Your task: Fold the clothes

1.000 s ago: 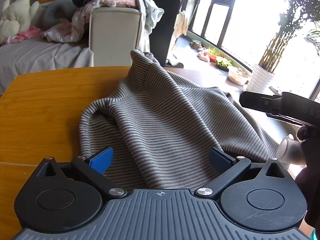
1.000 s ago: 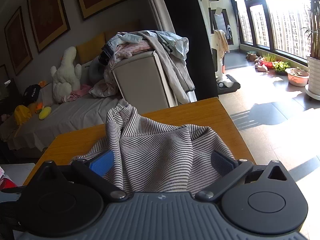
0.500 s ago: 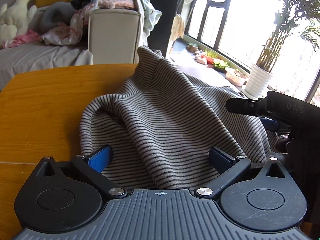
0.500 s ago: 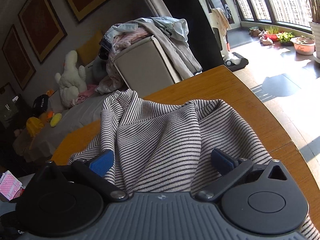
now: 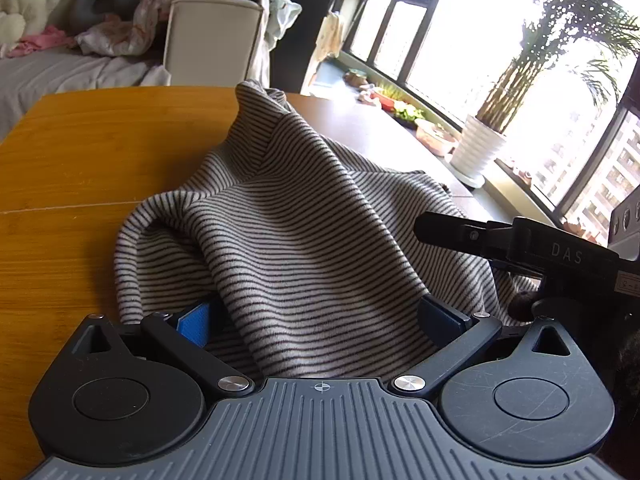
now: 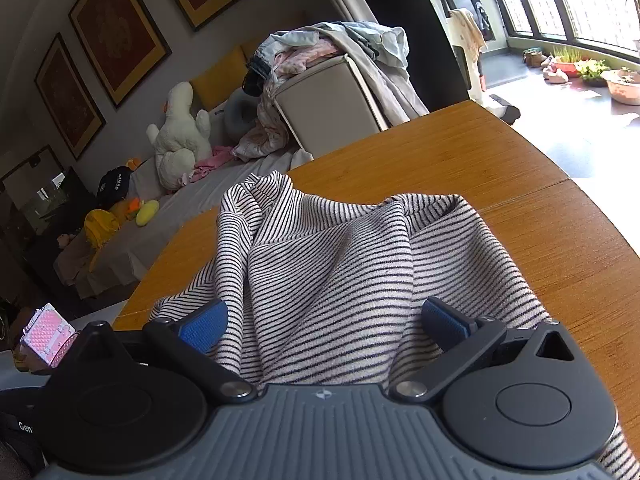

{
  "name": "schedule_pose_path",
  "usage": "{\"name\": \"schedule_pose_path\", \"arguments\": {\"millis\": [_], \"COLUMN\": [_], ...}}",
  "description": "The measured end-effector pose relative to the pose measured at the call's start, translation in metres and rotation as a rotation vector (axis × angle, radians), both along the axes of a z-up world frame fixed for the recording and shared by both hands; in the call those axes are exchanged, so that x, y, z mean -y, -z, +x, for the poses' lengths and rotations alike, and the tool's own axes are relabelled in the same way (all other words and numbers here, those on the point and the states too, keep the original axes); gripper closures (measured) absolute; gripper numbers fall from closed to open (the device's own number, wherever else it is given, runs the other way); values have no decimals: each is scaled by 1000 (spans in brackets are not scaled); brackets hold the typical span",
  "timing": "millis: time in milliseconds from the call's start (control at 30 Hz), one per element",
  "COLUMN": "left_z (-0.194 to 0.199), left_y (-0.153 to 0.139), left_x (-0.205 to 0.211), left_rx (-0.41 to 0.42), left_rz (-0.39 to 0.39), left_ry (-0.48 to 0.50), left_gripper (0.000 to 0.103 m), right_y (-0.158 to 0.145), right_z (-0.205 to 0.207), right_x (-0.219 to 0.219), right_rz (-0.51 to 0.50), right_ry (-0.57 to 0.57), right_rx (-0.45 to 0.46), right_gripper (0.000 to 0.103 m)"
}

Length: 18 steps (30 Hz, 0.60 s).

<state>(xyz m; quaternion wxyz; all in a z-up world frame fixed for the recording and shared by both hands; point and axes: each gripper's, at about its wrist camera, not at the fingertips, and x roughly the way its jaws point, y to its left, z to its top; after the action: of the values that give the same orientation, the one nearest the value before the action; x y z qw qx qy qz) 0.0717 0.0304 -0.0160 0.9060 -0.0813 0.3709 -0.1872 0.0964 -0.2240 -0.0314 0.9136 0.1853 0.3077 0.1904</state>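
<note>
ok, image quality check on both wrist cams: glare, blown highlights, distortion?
Left wrist: windows blown out white, striped garment evenly lit and sharp. Right wrist: floor by the windows overexposed, table edge bowed by fisheye, framed pictures dim yet readable.

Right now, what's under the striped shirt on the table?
The striped shirt lies bunched on the wooden table, bare wood showing around it. Anything beneath its folds is covered and can't be seen.
</note>
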Motion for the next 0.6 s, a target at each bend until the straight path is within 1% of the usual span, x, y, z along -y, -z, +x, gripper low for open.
{"name": "schedule_pose_path", "arguments": {"millis": [33, 67, 100, 133, 167, 200, 233, 267, 300, 400, 500, 533, 567, 600], "left_z": [3, 5, 6, 8, 13, 16, 21, 26, 30, 45, 53, 54, 55, 54], "left_y": [0, 0, -1, -2, -4, -6, -8, -12, -15, -25, -22, -20, -17, -13], "left_x": [1, 3, 4, 3, 3, -1, -6, -12, -19, -43, -59, -62, -63, -62], "left_rx": [9, 18, 30, 36, 39, 39, 42, 56, 72, 99, 56, 47, 39, 38], "left_rz": [4, 12, 28, 41, 46, 43, 39, 32, 34, 46, 9, 3, -3, -6], "left_ry": [-7, -16, -28, -38, -43, -48, -56, -74, -97, -192, -219, -219, -217, -211], "left_gripper": [3, 13, 27, 33, 45, 54, 59, 67, 70, 71, 71, 71, 65, 55], "right_y": [0, 0, 0, 0, 0, 0, 0, 0, -1, -3, -8, -10, -12, -13], "right_z": [0, -1, 0, 0, 0, 0, 0, 1, 1, 4, 9, 11, 12, 11], "right_x": [0, 0, 0, 1, 1, 1, 1, 0, -1, -4, -9, -14, -19, -26], "right_rz": [0, 1, 4, 8, 12, 12, 12, 6, -1, -37, -90, -132, -185, -248], "right_ry": [0, 1, 2, 4, 5, 6, 6, 6, 4, -19, -54, -78, -108, -136], "right_rx": [1, 1, 2, 2, 2, 2, 1, -1, -4, -23, -56, -65, -67, -65], "right_gripper": [0, 0, 0, 0, 0, 0, 0, 0, 0, 0, 0, 0, 0, 0]}}
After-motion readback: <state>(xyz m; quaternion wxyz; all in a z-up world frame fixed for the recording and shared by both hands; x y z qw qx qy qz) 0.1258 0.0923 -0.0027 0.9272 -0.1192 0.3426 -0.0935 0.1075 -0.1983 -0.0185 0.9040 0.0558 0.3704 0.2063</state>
